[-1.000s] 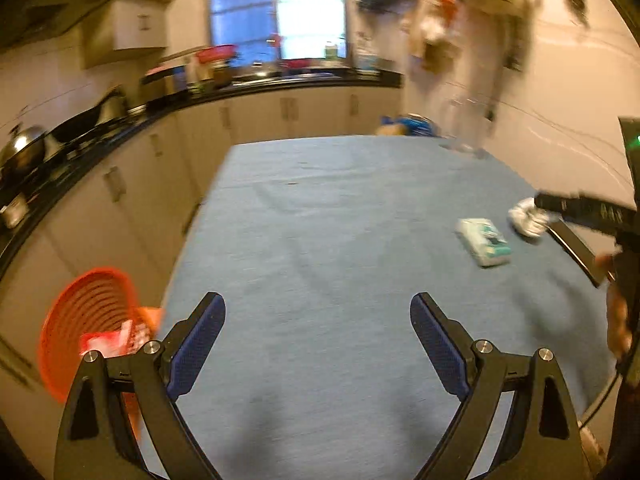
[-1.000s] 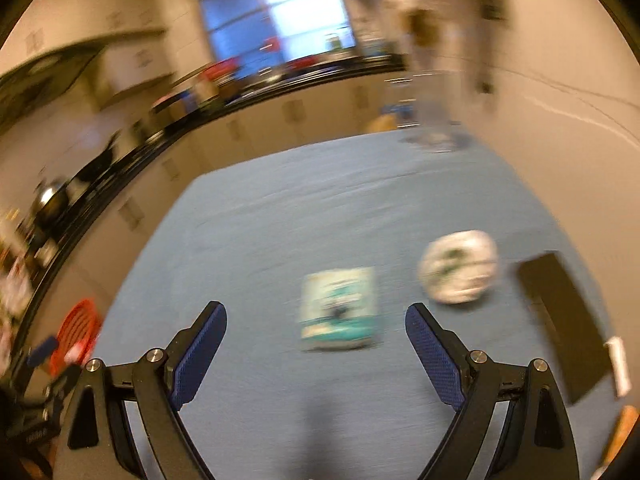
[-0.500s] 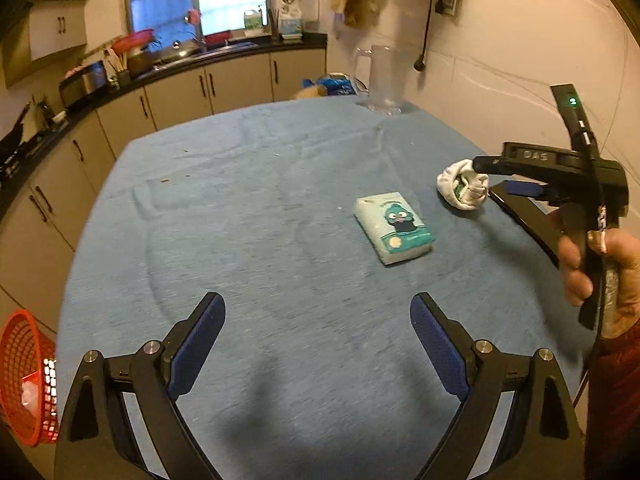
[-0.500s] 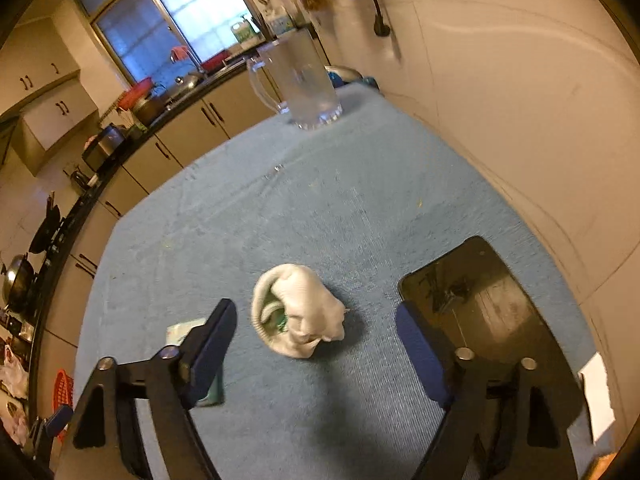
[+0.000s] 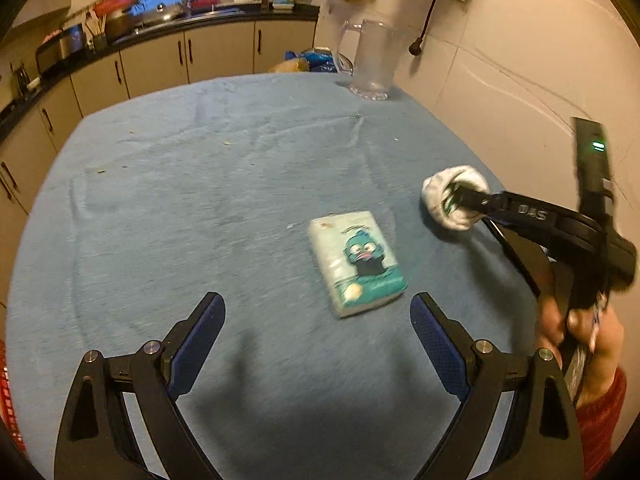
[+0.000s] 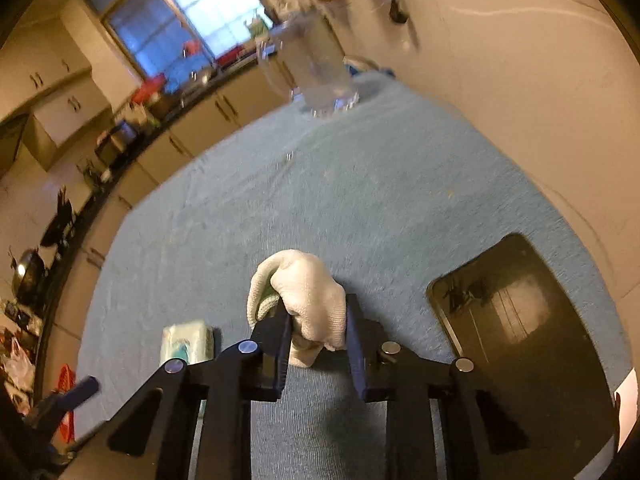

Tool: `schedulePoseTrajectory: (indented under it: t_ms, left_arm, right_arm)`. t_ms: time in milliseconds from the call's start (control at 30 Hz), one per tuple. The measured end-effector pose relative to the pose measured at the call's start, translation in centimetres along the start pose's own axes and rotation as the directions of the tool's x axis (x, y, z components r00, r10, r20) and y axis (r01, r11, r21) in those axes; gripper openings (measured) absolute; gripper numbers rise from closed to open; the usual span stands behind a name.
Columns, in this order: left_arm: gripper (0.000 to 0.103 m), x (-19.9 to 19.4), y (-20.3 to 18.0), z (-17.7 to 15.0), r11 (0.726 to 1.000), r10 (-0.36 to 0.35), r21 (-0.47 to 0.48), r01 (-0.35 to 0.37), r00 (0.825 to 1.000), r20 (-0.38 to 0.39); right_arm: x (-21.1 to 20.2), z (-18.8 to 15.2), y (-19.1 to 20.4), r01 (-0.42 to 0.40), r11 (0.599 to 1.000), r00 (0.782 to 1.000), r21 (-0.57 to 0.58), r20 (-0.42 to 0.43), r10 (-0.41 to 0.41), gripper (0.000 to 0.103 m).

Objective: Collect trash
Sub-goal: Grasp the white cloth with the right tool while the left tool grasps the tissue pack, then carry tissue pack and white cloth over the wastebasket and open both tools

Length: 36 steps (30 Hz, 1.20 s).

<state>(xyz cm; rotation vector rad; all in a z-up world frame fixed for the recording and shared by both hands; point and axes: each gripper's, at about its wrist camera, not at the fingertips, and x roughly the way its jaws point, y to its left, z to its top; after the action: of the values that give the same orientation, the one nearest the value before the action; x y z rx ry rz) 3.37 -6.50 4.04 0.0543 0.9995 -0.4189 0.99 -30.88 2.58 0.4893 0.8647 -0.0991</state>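
Crumpled white wad point(image 6: 308, 300) sits clenched in the right claw point(image 6: 318, 322); left claw point(image 5: 316, 332) hangs released above the table point(image 5: 200, 200).

The right tongs point(image 6: 318, 330), wide open earlier, now clamp the white wad point(image 6: 304, 292) at the frame's lower centre.

Left wrist view: looks from behind the left tool point(image 5: 316, 344), forward and steeply down onto the blue-covered surface point(image 5: 180, 208), its two fingers framing the bottom edge.
Left view nearness: a tissue pack point(image 5: 357, 263) lies just ahead of the tool; the right tool point(image 5: 466, 200) shows further ahead, to the right.
Right wrist view: looks from behind the right tool point(image 6: 318, 336), down and forward, tilted, very near a white wad point(image 6: 308, 296) between its fingers.
Shared: the surface, tissue pack point(image 6: 187, 340), white wad point(image 5: 454, 196), clear jug point(image 5: 374, 64) point(image 6: 316, 68) far ahead, kitchen window.
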Motion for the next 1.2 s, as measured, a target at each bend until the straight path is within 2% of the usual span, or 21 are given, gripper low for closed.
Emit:
schedulePoseTrajectory:
  t_ms: [100, 200, 400, 467, 500, 533, 600, 667, 800, 967, 1100, 1200]
  left_arm:
    - [0.093, 1.3, -1.1, 0.9, 1.0, -0.01, -0.01, 0.009, 1.0, -0.008]
    - [0.093, 3.3, -1.9, 1.6, 0.999, 0.014, -0.029, -0.016, 0.999, -0.048]
    - [0.093, 5.8, -3.4, 2.0, 0.999, 0.038, -0.016, -0.039, 0.996, -0.084]
    - [0.092, 6.5, -3.7, 1.9, 0.998, 0.066, -0.002, -0.067, 0.993, -0.095]
    - [0.09, 6.8, -3.6, 1.8, 0.997, 0.076, 0.001, -0.076, 0.992, -0.097]
    - [0.081, 7.0, -3.3, 1.7, 0.996, 0.088, 0.0, -0.088, 0.991, -0.1]
    - [0.072, 6.9, -3.0, 1.5, 0.994, 0.113, 0.01, -0.112, 0.99, -0.081]
    - [0.056, 6.5, -2.4, 1.2, 0.993, 0.122, 0.007, -0.121, 0.99, -0.073]
    - [0.055, 5.1, -0.4, 0.4, 0.995, 0.097, -0.032, -0.099, 0.993, -0.062]
    - [0.053, 3.1, 2.3, -1.5, 0.992, 0.106, -0.061, -0.108, 0.993, -0.043]
    - [0.053, 0.6, 3.9, -2.9, 0.988, 0.138, -0.07, -0.137, 0.99, 0.0]
    - [0.053, -1.5, 4.9, -4.0, 0.982, 0.179, -0.078, -0.175, 0.983, 0.049]
  right_arm:
    - [-1.4, 0.2, -0.5, 0.004, 1.0, 0.997, 0.016, 0.073, -0.005, 0.026]
    - [-2.5, 0.2, -0.9, 0.009, 0.999, 0.992, 0.034, 0.126, -0.013, 0.026]
    - [-3.3, 0.1, -1.5, -0.01, 0.998, 0.989, 0.064, 0.149, 0.0, 0.027]
    - [-3.4, 0.1, -1.5, -0.021, 0.998, 0.989, 0.062, 0.148, 0.012, 0.027]
    - [-3.4, 0.1, -1.6, -0.026, 0.998, 0.989, 0.061, 0.148, 0.016, 0.027]
    - [-3.4, 0.1, -1.5, -0.033, 0.998, 0.989, 0.056, 0.146, 0.025, 0.027]
    - [-3.3, 0.3, -1.3, -0.046, 0.998, 0.989, 0.044, 0.143, 0.039, 0.027]
    - [-3.3, 0.2, -1.0, -0.056, 0.998, 0.989, 0.029, 0.142, 0.051, 0.027]
    - [-3.4, -0.3, 0.1, -0.068, 0.997, 0.987, -0.024, 0.141, 0.071, 0.027]
    - [-3.5, -0.6, 1.8, -0.092, 0.991, 0.984, -0.095, 0.145, 0.105, 0.027]
    - [-3.5, -1.1, 3.1, -0.109, 0.982, 0.983, -0.152, 0.132, 0.129, 0.027]
    - [-4.0, -2.1, 4.6, -0.155, 0.973, 0.979, -0.174, 0.102, 0.174, 0.027]
